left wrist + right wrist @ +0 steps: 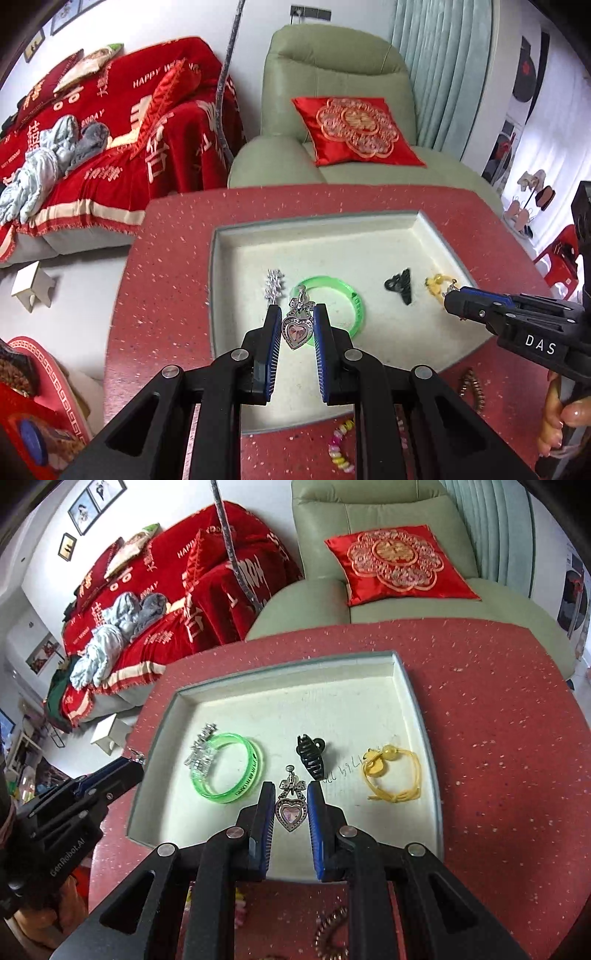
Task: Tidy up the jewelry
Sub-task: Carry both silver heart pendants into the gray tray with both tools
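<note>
Now, a heart earring [295,329] is seen clamped between the left gripper [295,314] fingers, a matching heart earring [291,811] pinched in the right gripper [291,794], both held over the white tray [369,672] on the red desk [498,738], green bangle [229,771], black hair claw [311,757], yellow cord bracelet [391,773] laid inside.

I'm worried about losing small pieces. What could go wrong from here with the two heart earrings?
1. The left gripper and right gripper each pinch a heart earring only at the fingertips, so either could slip out.
2. A dropped earring may land on the green bangle or the black claw clip in the tray and snag.
</note>
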The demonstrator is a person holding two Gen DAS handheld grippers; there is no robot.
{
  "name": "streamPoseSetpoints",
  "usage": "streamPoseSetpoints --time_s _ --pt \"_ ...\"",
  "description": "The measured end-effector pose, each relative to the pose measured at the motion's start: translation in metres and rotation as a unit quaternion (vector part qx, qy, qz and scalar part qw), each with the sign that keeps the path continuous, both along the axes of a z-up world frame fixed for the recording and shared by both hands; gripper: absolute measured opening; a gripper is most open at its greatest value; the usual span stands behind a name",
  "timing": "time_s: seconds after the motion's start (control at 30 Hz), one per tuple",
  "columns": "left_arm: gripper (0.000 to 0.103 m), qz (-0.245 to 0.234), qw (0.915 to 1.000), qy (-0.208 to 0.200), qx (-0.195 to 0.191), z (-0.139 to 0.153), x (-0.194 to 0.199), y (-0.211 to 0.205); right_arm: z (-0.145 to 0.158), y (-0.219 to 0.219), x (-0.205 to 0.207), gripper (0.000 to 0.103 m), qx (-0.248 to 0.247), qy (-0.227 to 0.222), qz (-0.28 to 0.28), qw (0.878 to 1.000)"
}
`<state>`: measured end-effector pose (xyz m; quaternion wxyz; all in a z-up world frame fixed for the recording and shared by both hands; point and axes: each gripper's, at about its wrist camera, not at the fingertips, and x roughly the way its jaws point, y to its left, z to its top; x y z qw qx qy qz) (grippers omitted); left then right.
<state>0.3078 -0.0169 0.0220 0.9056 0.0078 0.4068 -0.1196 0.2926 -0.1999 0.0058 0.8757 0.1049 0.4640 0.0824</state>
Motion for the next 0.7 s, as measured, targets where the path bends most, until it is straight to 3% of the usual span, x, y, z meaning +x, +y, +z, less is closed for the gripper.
streamPoseSetpoints --time_s 0.3,0.7 --pt "0.035 -0.003 0.9988 0.038 0.031 -0.042 0.012 -0.014 -0.038 0.002 0.019 0.019 -0.009 0.035 -0.003 0.999" --pt "0.035 0.009 0.9963 0.044 0.073 -0.061 0.019 -0.025 -0.048 -0.002 0.029 0.019 -0.047 0.023 -0.018 0.998"
